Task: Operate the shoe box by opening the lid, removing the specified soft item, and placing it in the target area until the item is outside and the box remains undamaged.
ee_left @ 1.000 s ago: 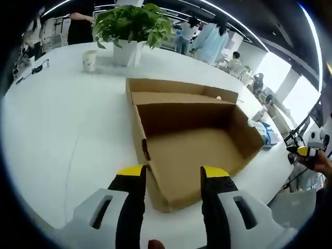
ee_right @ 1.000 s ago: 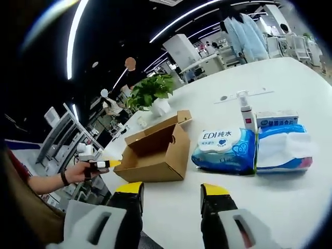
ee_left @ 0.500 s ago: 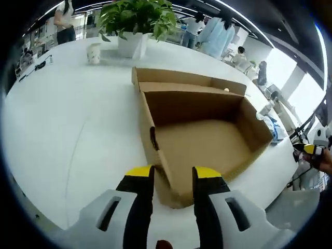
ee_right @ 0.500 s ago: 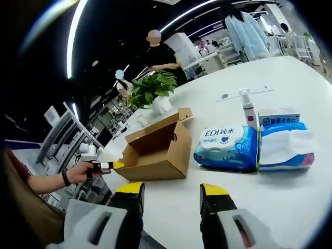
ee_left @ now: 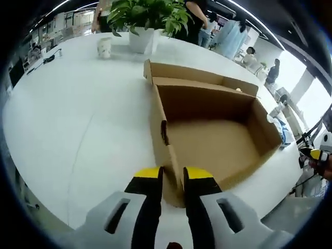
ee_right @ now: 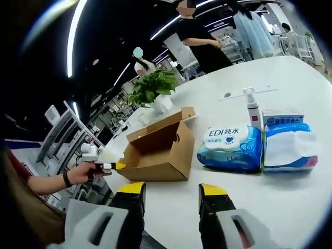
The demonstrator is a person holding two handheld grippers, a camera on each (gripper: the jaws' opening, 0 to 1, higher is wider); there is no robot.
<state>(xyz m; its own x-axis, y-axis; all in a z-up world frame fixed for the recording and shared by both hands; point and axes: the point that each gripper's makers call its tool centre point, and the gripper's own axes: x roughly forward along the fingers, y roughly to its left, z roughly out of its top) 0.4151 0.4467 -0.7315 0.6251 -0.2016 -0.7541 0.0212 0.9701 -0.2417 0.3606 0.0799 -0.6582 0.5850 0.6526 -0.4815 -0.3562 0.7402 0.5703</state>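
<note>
The brown cardboard shoe box (ee_left: 207, 106) lies open on the white table, its lid flap (ee_left: 197, 74) folded back on the far side. Its inside shows bare cardboard. My left gripper (ee_left: 173, 175) has its yellow-tipped jaws drawn close on the box's near corner wall. In the right gripper view the same box (ee_right: 166, 150) stands left of centre, with the left gripper (ee_right: 111, 166) at its left corner, held by a hand (ee_right: 83, 172). My right gripper (ee_right: 168, 189) hovers open over the table, apart from the box. A blue soft wipes pack (ee_right: 228, 148) lies right of the box.
A blue-and-white tissue pack (ee_right: 290, 148), a small carton (ee_right: 282, 116) and a spray bottle (ee_right: 252, 106) sit right of the wipes. A potted plant (ee_left: 150, 15) and a paper cup (ee_left: 105, 47) stand at the table's far side. People stand beyond the table.
My left gripper's jaws have narrowed steadily and moved in onto the box's near corner. The right gripper has stayed open and nearly still. People in the background have walked.
</note>
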